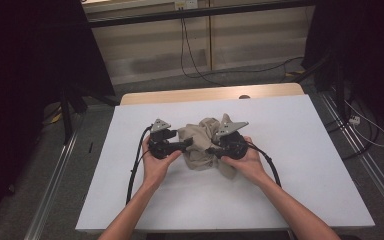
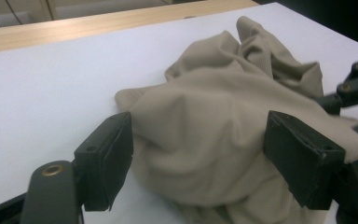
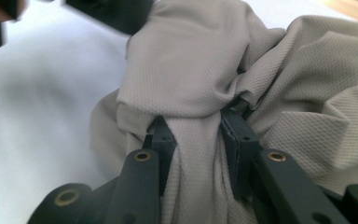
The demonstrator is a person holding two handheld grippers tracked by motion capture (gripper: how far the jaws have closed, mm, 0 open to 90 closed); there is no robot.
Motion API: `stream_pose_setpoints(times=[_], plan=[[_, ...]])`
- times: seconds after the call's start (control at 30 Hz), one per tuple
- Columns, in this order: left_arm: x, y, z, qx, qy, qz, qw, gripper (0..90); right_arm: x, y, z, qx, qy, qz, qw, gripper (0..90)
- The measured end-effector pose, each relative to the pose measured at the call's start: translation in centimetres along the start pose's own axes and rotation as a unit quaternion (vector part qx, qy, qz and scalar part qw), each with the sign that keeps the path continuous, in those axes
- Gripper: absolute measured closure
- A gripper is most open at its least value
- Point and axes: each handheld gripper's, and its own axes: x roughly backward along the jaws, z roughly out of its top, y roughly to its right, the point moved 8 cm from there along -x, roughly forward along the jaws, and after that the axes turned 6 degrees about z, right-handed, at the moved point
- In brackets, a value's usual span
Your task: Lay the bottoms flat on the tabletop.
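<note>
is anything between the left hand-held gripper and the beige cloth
Nothing visible. The left hand-held gripper has its jaws spread around a fold of the beige cloth, pads not pressing it. The right hand-held gripper already pinches a bunched fold on the white table.

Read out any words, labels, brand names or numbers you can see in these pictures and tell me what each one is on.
None: no readable text anywhere.
The beige cloth is plain weave, with no tag or print showing.
The left gripper and right gripper carry only brass-coloured rivets, no markings.
The white table is blank.
A small wall plate at the back is too small to read.
</note>
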Motion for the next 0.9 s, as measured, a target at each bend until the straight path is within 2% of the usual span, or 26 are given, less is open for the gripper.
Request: stream_pose_setpoints(times=[0.1,0.23,0.3,0.4,0.43,0.47,0.53,0.6,0.7,0.83,0.9], plan=[[-0.5,0.2,-0.6,-0.01,-0.015,-0.004,0.9998,19.7,0.5,-0.9,-0.6,0.007,-0.006,0.01,0.9999,69.4],[-1.1,1.0,-1.3,-0.023,-0.033,-0.017,0.9991,20.5,1.1,-1.6,-1.5,0.009,-0.013,0.018,0.9997,65.9],[-1.5,1.7,-1.9,-0.032,-0.048,-0.028,0.998,23.3,1.3,-1.7,-1.9,0.011,-0.016,0.019,0.9996,63.5],[-2.2,2.6,-2.9,-0.049,-0.065,-0.036,0.996,29.1,1.9,-1.5,-1.9,-0.002,-0.012,0.016,0.9998,52.9],[-2.5,2.9,-3.2,-0.055,-0.068,-0.032,0.9956,31.7,2.3,-1.4,-1.7,-0.002,-0.006,0.015,0.9999,50.6],[-2.5,3.2,-3.4,-0.056,-0.075,-0.045,0.9946,35.7,2.6,-1.2,-1.4,-0.003,0.001,0.013,0.9999,46.8],[-2.4,3.7,-3.6,-0.054,-0.081,-0.057,0.9936,47.0,3.4,-0.7,-0.8,-0.011,0.017,0.001,0.9998,40.0],[-2.2,3.9,-3.7,-0.058,-0.088,-0.065,0.9923,57.7,4.1,0.2,-0.1,-0.019,0.037,-0.02,0.9989,37.2],[-1.8,4.0,-3.9,-0.064,-0.092,-0.072,0.9911,69.0,4.0,1.2,0.4,-0.025,0.042,-0.042,0.9979,33.2],[-1.1,4.7,-4.1,-0.067,-0.098,-0.092,0.9886,73.8,3.0,2.2,0.6,-0.027,0.042,-0.066,0.9966,26.2],[-0.8,5.2,-4.4,-0.067,-0.1,-0.099,0.9877,74.5,2.0,2.4,0.1,-0.029,0.032,-0.064,0.997,23.7]])
